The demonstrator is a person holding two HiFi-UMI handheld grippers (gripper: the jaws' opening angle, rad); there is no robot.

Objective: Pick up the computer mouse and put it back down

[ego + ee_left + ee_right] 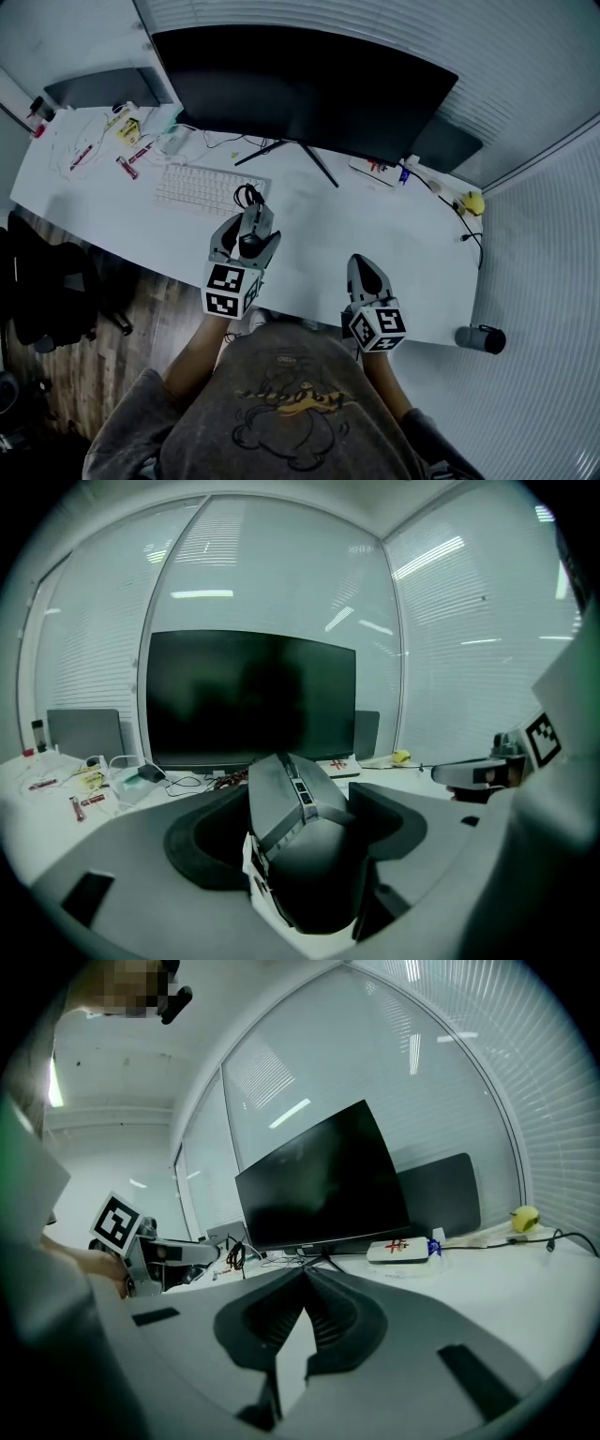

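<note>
The left gripper clamps the computer mouse between its jaws, nose tilted up, near the table's front edge. The rounded shell could slip, or the coiled cable could tug it sideways off that edge. The right gripper's jaws are together and empty.
</note>
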